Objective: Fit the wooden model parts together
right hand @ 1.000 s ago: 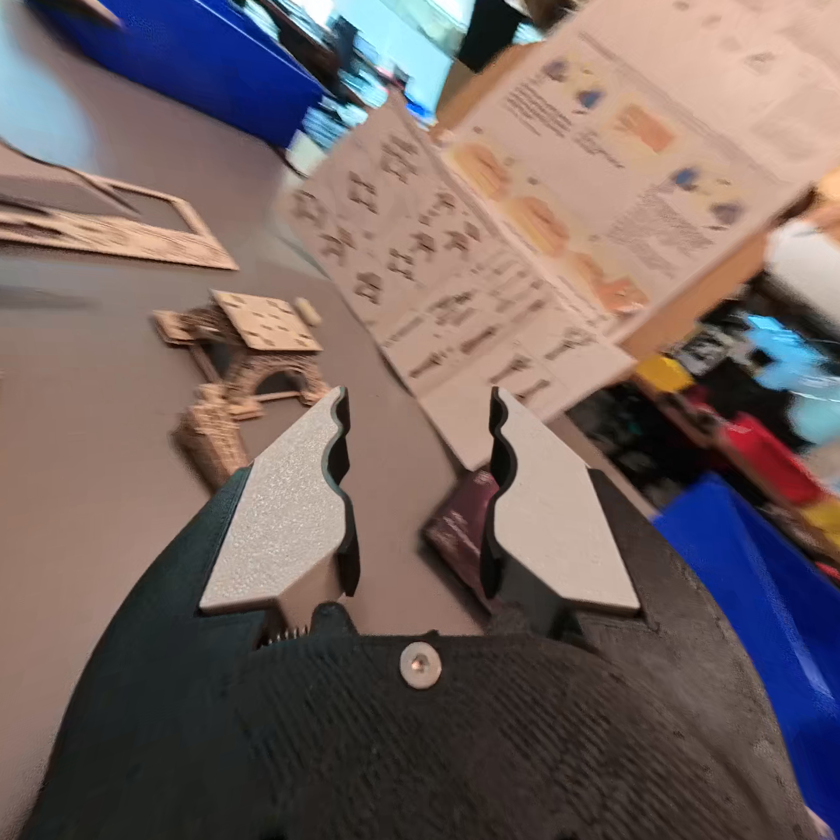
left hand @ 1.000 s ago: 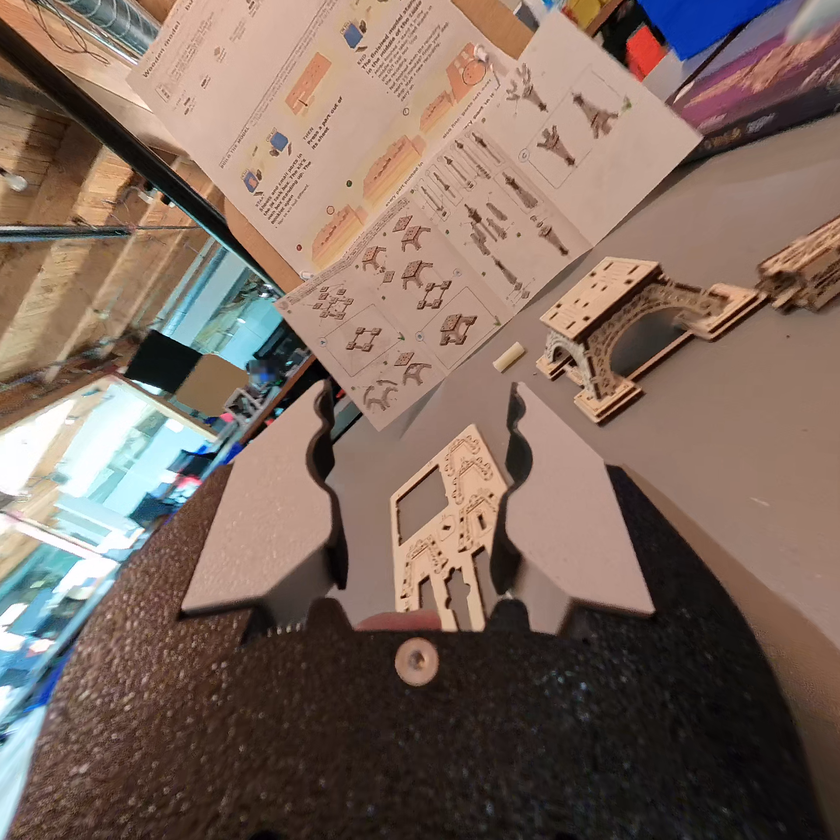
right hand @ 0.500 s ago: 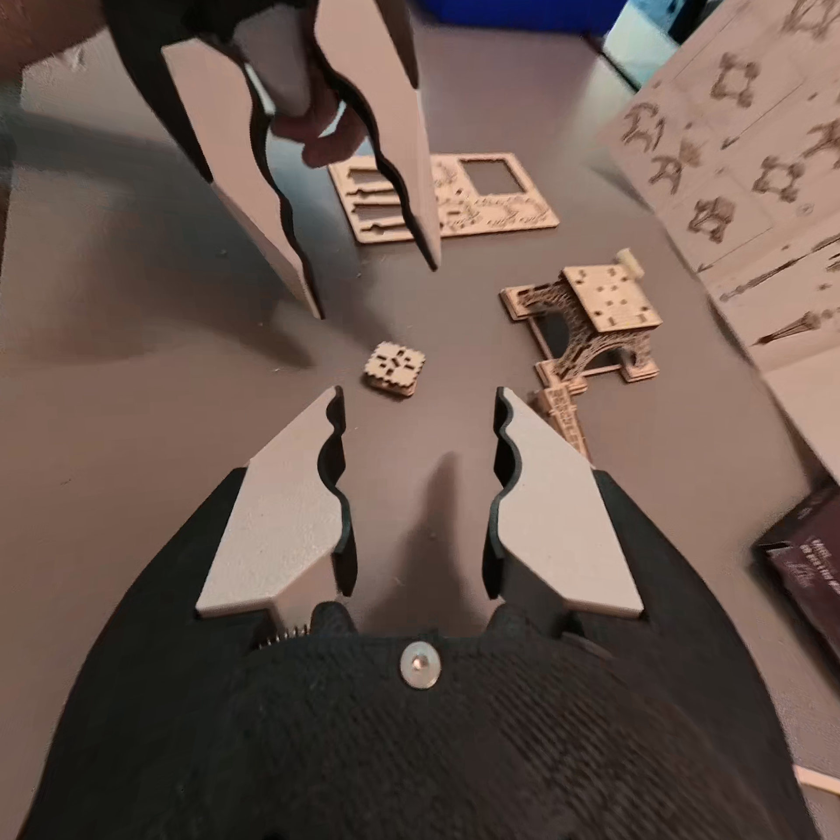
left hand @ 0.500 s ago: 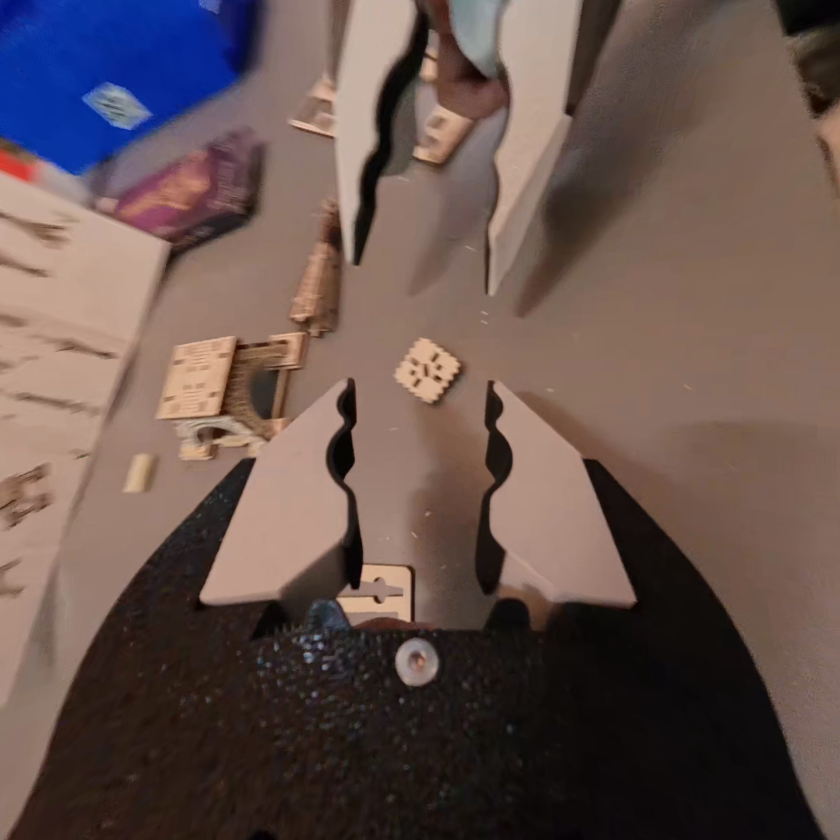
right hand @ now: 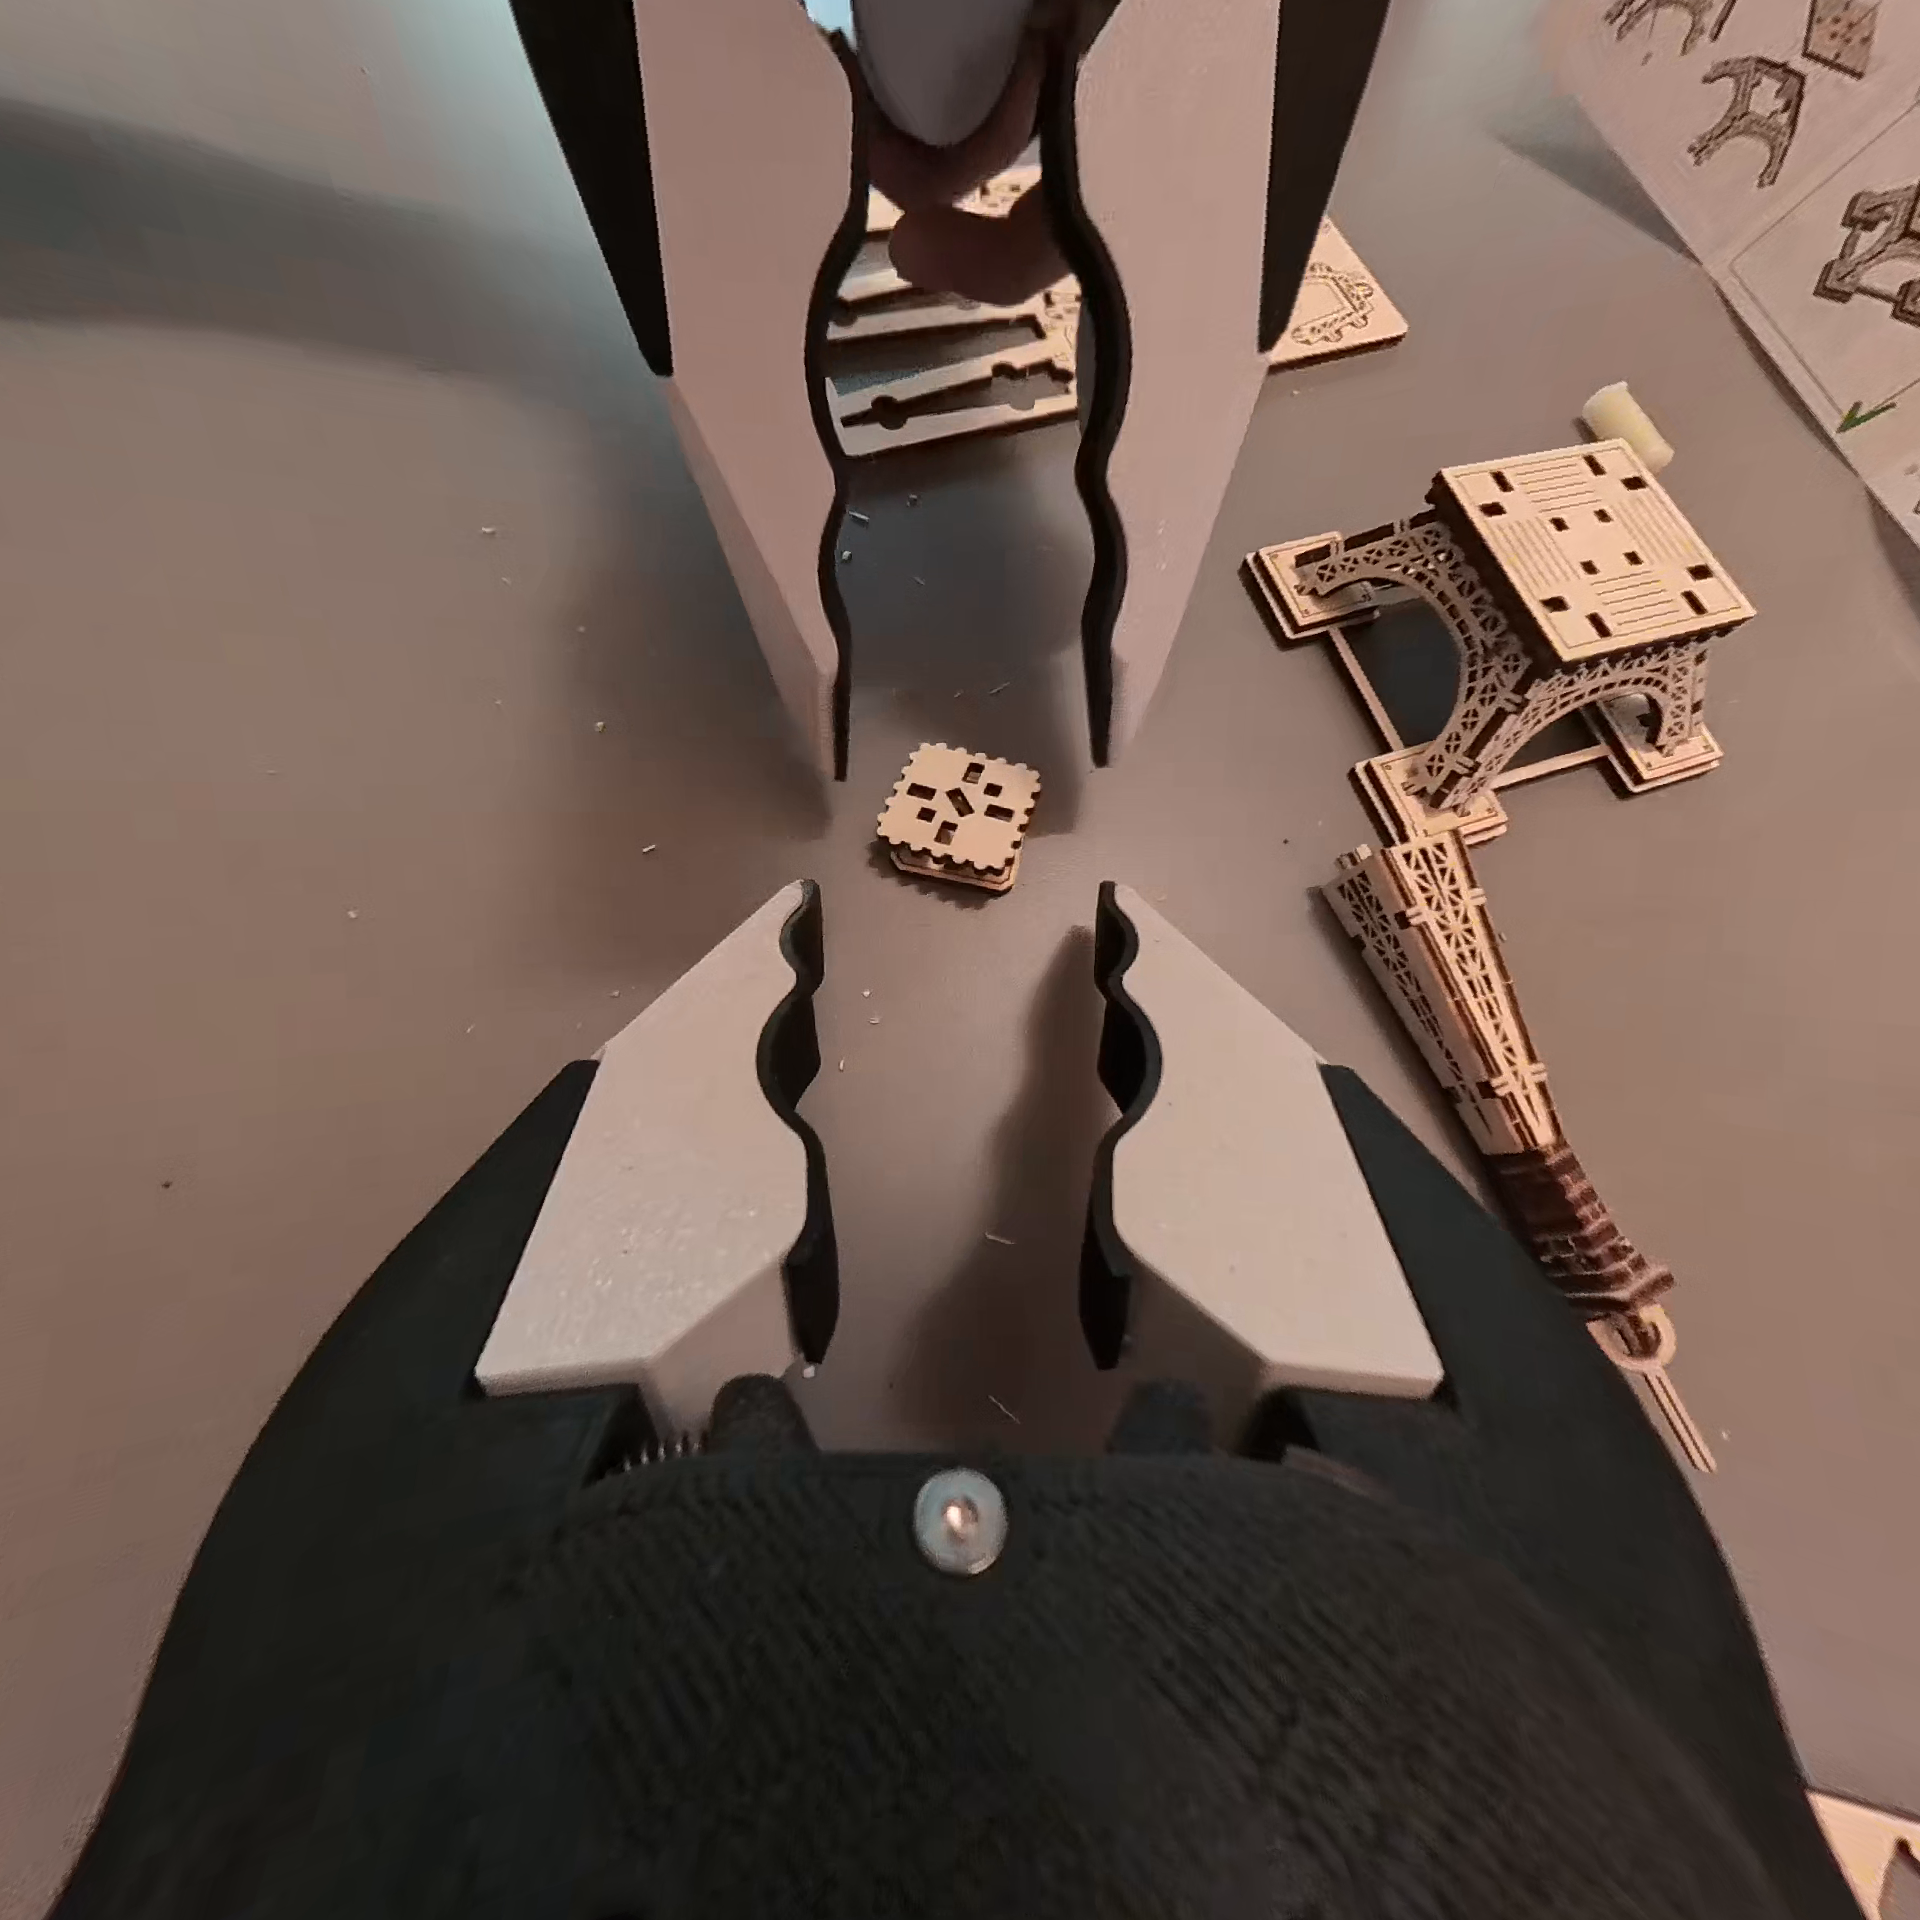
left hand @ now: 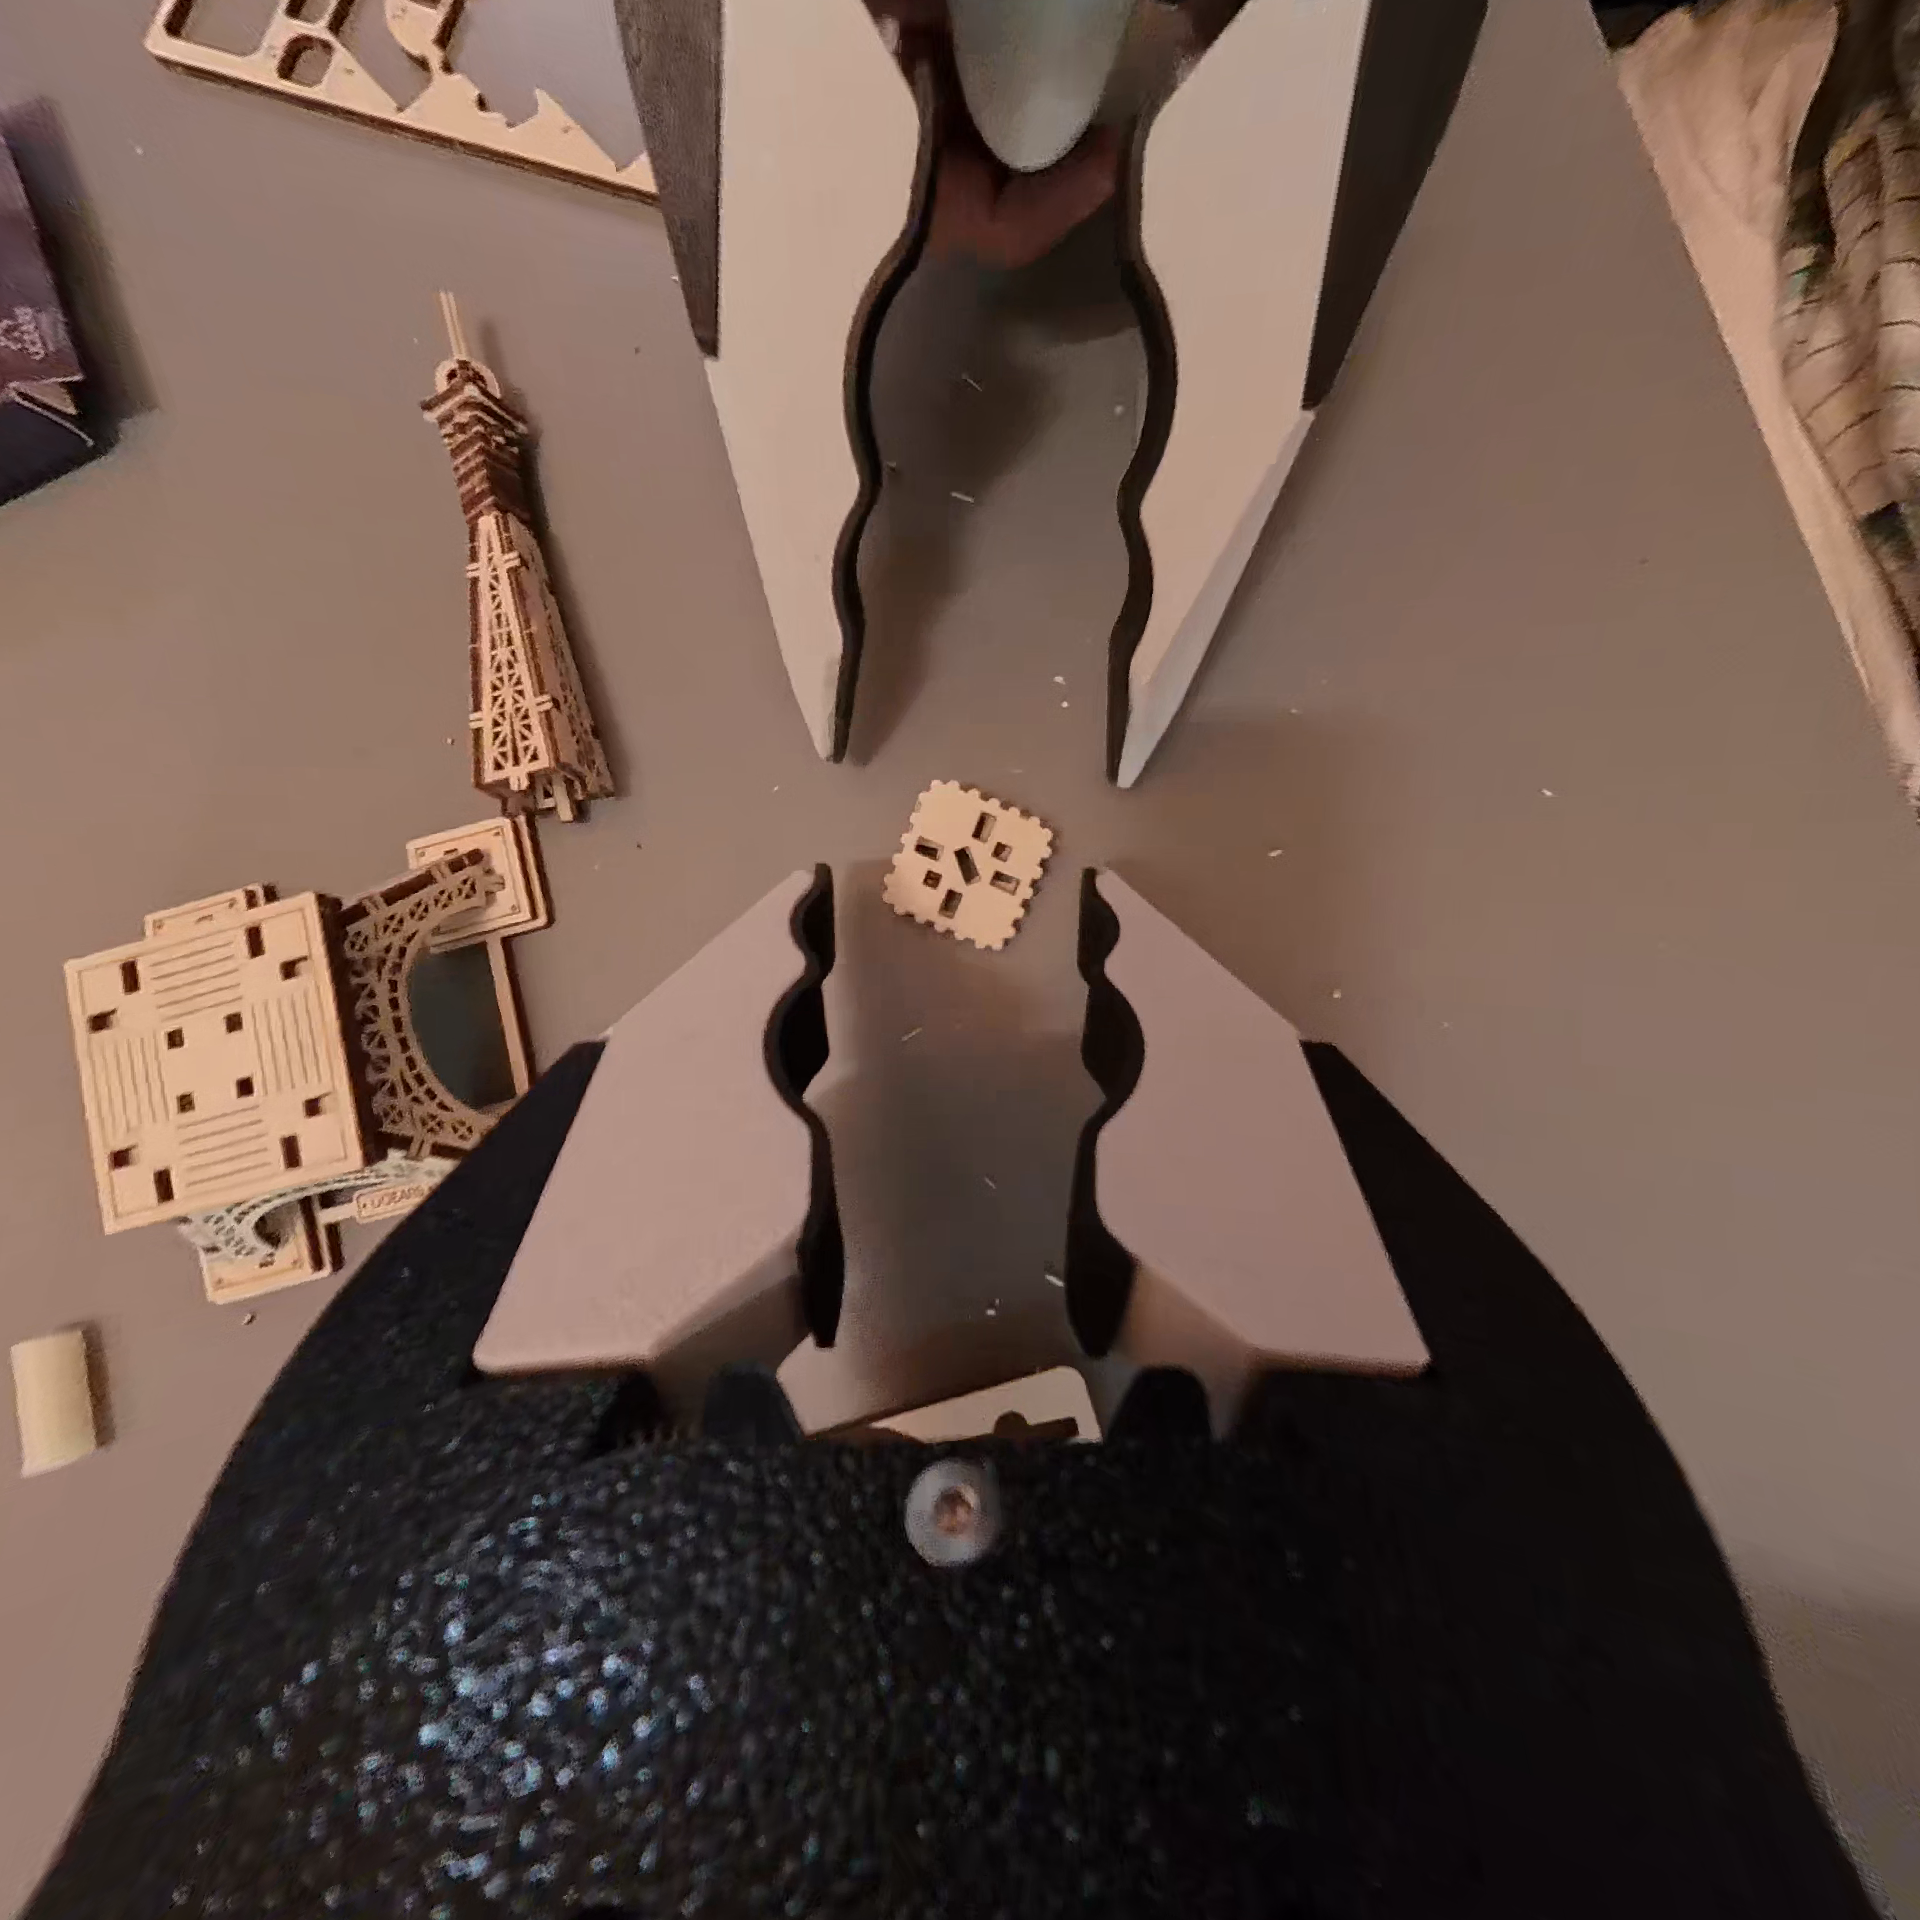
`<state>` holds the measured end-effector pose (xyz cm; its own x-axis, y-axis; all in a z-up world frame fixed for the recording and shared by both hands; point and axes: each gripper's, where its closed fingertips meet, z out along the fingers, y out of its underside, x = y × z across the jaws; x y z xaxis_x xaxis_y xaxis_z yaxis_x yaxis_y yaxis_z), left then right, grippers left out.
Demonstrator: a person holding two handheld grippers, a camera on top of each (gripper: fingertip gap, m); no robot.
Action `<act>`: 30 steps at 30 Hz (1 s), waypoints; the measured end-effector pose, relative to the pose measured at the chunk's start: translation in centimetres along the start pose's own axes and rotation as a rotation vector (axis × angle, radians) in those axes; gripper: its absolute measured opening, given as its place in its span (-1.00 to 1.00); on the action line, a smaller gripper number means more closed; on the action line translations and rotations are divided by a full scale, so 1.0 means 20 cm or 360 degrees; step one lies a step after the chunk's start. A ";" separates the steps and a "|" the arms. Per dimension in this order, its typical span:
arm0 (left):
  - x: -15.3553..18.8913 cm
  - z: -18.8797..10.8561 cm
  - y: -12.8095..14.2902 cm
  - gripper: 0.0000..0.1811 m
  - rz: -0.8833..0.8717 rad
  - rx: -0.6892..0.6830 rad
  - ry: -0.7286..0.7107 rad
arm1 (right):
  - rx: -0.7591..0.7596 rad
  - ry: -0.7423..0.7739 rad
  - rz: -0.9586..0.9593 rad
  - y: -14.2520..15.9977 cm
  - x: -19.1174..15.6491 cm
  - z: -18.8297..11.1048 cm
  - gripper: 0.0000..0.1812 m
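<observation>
A small square wooden plate (left hand: 967, 881) with slots lies flat on the grey table; it also shows in the right wrist view (right hand: 958, 817). My left gripper (left hand: 956, 885) is open, its tips just short of the plate. My right gripper (right hand: 958, 902) is open and faces it from the other side, and it shows opposite in the left wrist view (left hand: 977, 764). The arched tower base (left hand: 281, 1081) stands at the left, and the tapered tower spire (left hand: 514, 613) lies on its side beside it. Both show in the right wrist view: base (right hand: 1538, 613), spire (right hand: 1455, 1039).
A punched-out wooden sheet (left hand: 405, 94) lies at the far left, another (right hand: 956, 343) behind the left gripper. A small cream cylinder (left hand: 54, 1397) lies by the base. An instruction sheet (right hand: 1797, 166) and a dark box (left hand: 42, 301) sit at the edges. The tips of both grippers are at nearly the same place.
Both grippers swung down from the instruction sheet toward the table and now face each other over the small square plate. They have closed in on it since half a second ago.
</observation>
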<state>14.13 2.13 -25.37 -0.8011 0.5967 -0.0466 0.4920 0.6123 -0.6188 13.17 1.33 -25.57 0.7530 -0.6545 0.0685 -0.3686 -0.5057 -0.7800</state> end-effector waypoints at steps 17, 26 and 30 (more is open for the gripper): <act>0.02 0.05 0.00 -0.68 0.0088 -0.0133 0.0036 | -0.0062 -0.0113 0.0035 0.01 -0.02 0.04 -0.60; 0.02 0.05 0.01 -0.69 0.0034 -0.0193 -0.0038 | -0.0062 -0.0122 0.0041 0.01 -0.01 0.05 -0.63; 0.00 0.03 0.02 -0.69 -0.0019 -0.0195 -0.0117 | -0.0062 -0.0120 0.0039 0.01 -0.01 0.05 -0.63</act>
<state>14.15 2.13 -26.15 -0.8279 0.5520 -0.0997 0.5164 0.6807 -0.5196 13.53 1.93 -26.31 0.7818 -0.6235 0.0017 -0.4071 -0.5124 -0.7561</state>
